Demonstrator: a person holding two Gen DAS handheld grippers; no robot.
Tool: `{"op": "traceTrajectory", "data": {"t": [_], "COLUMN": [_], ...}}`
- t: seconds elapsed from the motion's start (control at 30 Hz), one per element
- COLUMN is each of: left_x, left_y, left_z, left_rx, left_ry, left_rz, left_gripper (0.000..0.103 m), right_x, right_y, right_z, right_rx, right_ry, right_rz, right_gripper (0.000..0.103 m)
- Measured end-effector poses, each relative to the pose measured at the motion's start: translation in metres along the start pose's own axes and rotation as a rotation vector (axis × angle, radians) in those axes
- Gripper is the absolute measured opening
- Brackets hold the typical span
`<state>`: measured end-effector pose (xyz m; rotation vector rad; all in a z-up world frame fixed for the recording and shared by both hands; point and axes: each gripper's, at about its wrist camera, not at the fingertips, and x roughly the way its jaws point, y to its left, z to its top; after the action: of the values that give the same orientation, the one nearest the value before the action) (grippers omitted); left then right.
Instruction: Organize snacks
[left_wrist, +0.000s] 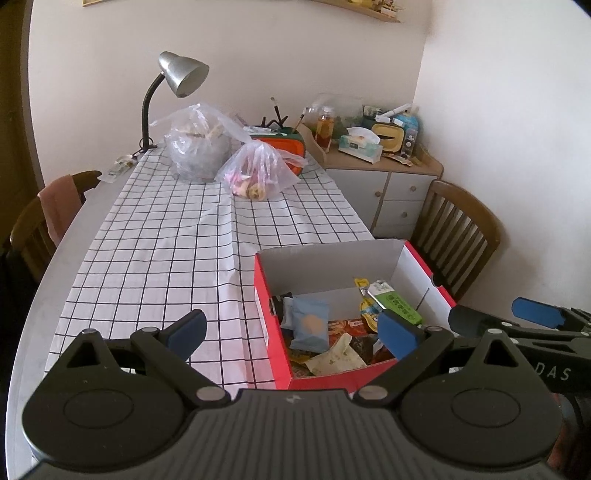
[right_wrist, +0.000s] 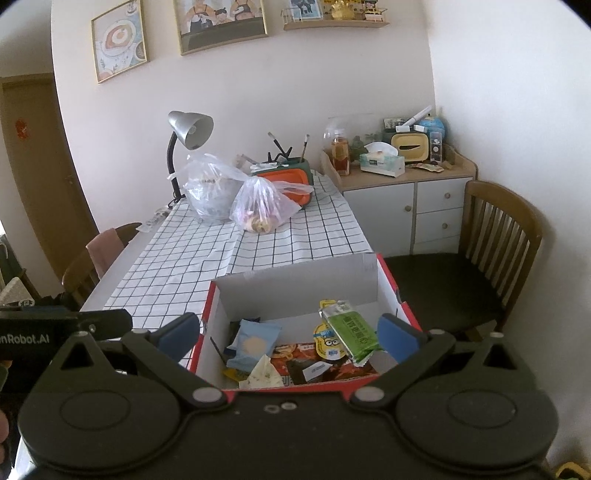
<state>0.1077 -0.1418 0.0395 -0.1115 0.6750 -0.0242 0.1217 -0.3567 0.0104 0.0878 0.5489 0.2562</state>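
Note:
A red cardboard box stands at the near right end of the checked tablecloth and holds several snack packets. Among them are a light blue packet, a green packet and a yellow cartoon cup lid. My left gripper is open, above the box's left wall, with nothing between its blue pads. My right gripper is open over the box's near side, also empty. The right gripper's fingers show at the right edge of the left wrist view.
Two clear plastic bags, a large one and a small one, sit at the table's far end by a desk lamp and an orange container. A wooden chair and a cluttered cabinet stand to the right.

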Motion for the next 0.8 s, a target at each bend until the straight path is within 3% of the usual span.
{"op": "traceTrajectory", "data": {"t": [0.8], "left_x": [0.000], "left_y": [0.010], "left_z": [-0.005], "left_rx": [0.024], "left_ry": [0.025], "left_rz": [-0.023], "left_gripper": [0.100], "right_x": [-0.001], "right_y": [0.013], "right_z": [-0.005], "right_rx": [0.018], "right_ry": [0.028], "right_rz": [-0.050], "right_gripper": [0.103]}}
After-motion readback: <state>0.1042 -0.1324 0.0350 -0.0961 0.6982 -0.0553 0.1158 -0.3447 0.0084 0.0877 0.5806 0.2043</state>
